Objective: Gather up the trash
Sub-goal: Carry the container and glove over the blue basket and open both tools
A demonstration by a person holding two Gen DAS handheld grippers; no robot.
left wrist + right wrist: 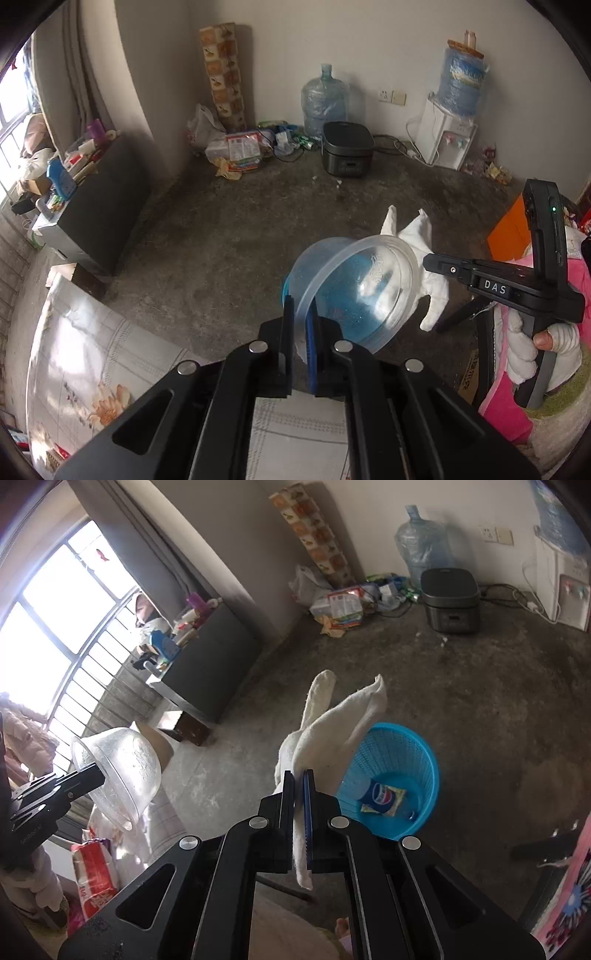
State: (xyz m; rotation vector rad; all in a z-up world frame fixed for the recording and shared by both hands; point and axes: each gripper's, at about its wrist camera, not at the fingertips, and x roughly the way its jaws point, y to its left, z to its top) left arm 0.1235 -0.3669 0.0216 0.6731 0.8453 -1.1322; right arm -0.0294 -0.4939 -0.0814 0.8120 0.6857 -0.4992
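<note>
Partway through, by the look of it. The blue basket [397, 775] on the concrete floor [480, 720] already has some trash in it: a plastic bottle w/ a blue-red label [369, 792] and a small yellowish wrapper [391, 799] at the bottom. Two more items are picked up but not dropped yet.

Left hand-held gripper [301, 325] is clamped on the rim of a clear plastic bowl [354, 291], held tipped on its side in the air. Through its wall in the left wrist view you can see blue, prob. the basket below. From the right wrist view the bowl is off to the left of the basket, not over it.

Right hand-held gripper [299, 794] is closed tight on a white cloth [332, 723], which looks like a work glove or rag. It hangs above and just beside the basket's near rim; part sticks up past the jaws, a strip dangles below them.

Bowl: see-through, round, thick rim, cloudy w/ residue and scratches inside. Cloth: soft, limp, off-white, slightly grubby.

Left to do: drop both into the basket. More litter against the far wall: paper packets and a bag pile [236, 147], plus wrappers by the water dispenser [448, 140]. So well short of finished, I'd say.
</note>
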